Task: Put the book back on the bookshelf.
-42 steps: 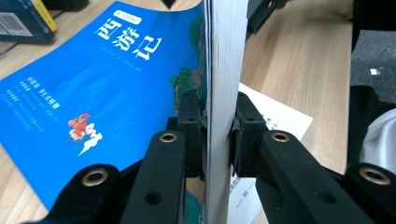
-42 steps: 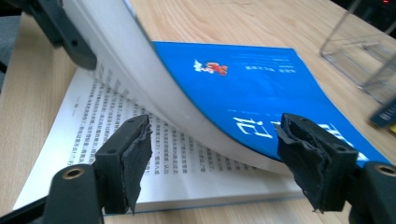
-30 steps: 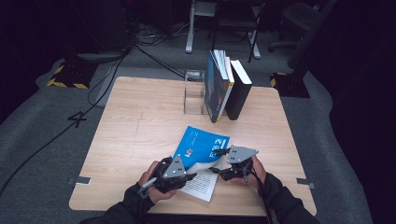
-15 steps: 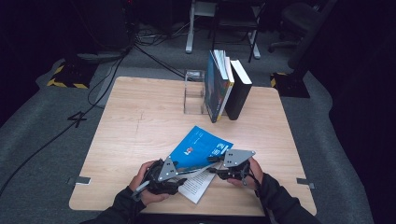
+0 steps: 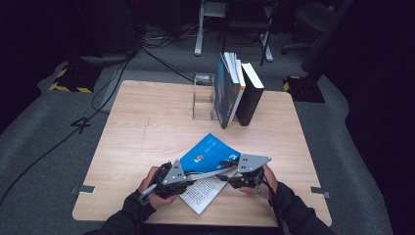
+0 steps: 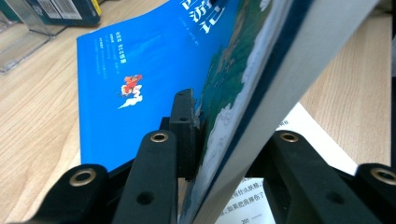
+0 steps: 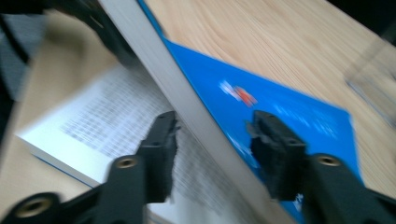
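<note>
A blue paperback [image 5: 208, 152] lies open near the table's front edge, its printed pages [image 5: 203, 193] facing up. Its cover half [image 6: 154, 70] with a block of pages is raised at a tilt. My left gripper [image 5: 195, 175] is shut on that raised half: its jaws have just been closing, one pad [image 6: 187, 126] on the blue cover and the other under the pages. From the right, my right gripper [image 5: 226, 172] straddles the same page block [image 7: 187, 121]. Its jaws have just been opening, and its pads [image 7: 163, 140] stand off the paper on both sides.
At the table's [image 5: 147, 127] far middle, several upright books [image 5: 230, 90] and a black book [image 5: 250, 95] lean against a clear acrylic bookend [image 5: 203, 98]. Cables [image 5: 112, 78] run across the grey floor to the left. Chair and desk legs stand behind the table.
Both hands keep their place at the book's near edge. The raised cover half stays tilted up between the grippers.
</note>
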The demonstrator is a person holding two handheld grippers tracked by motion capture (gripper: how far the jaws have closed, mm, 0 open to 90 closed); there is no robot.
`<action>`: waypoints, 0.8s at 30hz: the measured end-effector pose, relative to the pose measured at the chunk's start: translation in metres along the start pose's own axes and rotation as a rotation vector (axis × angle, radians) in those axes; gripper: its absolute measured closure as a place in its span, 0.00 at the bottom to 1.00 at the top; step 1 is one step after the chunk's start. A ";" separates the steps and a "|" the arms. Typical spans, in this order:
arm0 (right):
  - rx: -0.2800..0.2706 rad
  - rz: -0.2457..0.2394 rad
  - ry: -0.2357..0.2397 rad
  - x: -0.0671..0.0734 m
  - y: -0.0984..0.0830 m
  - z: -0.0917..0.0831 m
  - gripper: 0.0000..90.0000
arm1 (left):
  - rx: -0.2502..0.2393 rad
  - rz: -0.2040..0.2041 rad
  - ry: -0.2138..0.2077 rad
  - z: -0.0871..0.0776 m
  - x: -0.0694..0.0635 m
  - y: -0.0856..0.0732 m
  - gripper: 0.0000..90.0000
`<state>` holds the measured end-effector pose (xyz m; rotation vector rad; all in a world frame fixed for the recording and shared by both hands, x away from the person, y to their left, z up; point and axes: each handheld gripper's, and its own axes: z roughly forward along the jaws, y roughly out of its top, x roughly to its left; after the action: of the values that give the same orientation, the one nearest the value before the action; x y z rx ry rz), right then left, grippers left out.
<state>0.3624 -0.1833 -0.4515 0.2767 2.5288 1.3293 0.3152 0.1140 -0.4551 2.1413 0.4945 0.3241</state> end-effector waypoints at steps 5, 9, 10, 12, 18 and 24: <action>0.005 0.105 -0.040 -0.035 -0.030 -0.013 0.43 | -0.019 -0.031 -0.045 -0.002 0.010 -0.003 0.81; 0.029 0.053 -0.062 -0.033 -0.031 -0.010 0.50 | -0.009 -0.016 -0.044 -0.002 0.012 -0.003 0.81; 0.025 0.039 -0.065 -0.031 -0.030 -0.010 0.53 | -0.004 -0.010 -0.042 -0.003 0.012 -0.002 0.81; 0.028 0.006 -0.063 -0.027 -0.029 -0.009 0.60 | 0.012 0.001 -0.020 -0.004 0.012 -0.002 0.78; 0.051 -0.061 -0.057 -0.014 -0.017 -0.005 0.73 | 0.051 0.064 0.052 -0.004 0.001 0.006 0.58; 0.063 -0.084 -0.048 -0.001 -0.007 -0.006 0.76 | 0.034 0.125 0.055 -0.007 -0.009 0.013 0.71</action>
<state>0.3613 -0.1923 -0.4534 0.2098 2.5161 1.1996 0.3074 0.1077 -0.4405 2.2064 0.4004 0.4478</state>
